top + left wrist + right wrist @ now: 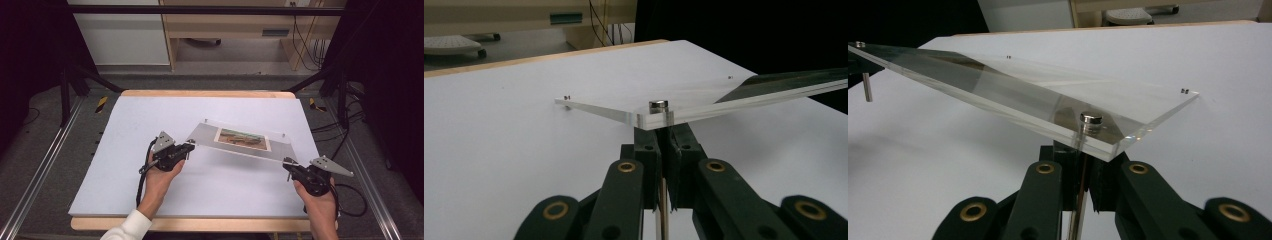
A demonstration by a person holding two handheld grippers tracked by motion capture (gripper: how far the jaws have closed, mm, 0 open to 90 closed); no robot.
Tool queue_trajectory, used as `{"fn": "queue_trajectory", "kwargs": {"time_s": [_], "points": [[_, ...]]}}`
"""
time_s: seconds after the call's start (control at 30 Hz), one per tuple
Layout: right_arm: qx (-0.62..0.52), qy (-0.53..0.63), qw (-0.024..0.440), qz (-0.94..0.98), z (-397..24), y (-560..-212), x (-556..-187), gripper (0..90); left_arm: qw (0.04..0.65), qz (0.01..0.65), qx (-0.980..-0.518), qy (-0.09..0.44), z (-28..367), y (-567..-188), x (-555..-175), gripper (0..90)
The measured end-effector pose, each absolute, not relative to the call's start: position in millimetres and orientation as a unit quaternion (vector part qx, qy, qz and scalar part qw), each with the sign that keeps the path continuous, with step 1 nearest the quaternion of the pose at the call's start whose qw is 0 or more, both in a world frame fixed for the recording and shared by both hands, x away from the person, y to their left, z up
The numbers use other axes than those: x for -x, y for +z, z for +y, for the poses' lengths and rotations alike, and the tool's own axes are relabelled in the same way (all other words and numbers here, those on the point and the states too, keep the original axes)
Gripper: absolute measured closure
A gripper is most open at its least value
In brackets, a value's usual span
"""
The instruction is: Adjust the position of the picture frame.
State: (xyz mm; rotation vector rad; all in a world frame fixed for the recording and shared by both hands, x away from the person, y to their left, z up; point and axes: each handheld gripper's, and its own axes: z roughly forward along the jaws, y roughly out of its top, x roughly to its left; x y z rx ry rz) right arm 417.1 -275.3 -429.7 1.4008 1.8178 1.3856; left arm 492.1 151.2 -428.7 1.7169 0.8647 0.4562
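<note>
A clear acrylic photo frame (202, 134) holding a landscape picture (242, 138) is tilted over the white board, near edge raised. My left gripper (191, 144) is shut on the thin metal pin under the frame's near left corner; its jaws (663, 135) pinch the pin just below a round metal cap (658, 104). My right gripper (287, 162) is shut on the pin beneath the near right corner, and the jaws (1083, 150) close on it under another cap (1090, 119). The far corners (567, 97) sit low by the board on small pins.
The white board (125, 165) lies on a wooden table (210, 93) with dark frame rails at both sides. Behind the table stand a wooden desk (225, 25) and hanging cables (305, 45). A cable (350, 200) trails from the right gripper.
</note>
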Motion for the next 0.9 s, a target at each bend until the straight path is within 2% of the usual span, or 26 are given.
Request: {"fn": "queue_trajectory", "kwargs": {"time_s": [0.63, 0.9], "points": [[-0.495, 0.515, 0.231, 0.661, -265, -418, -437, 84.2, 0.552, 0.37, -0.713, 0.224, 164, -419, -483, 83.0], [-0.484, 0.518, 0.224, 0.668, -251, -414, -452, 84.3, 0.554, 0.384, -0.701, 0.235, 181, -416, -479, 82.9]]}}
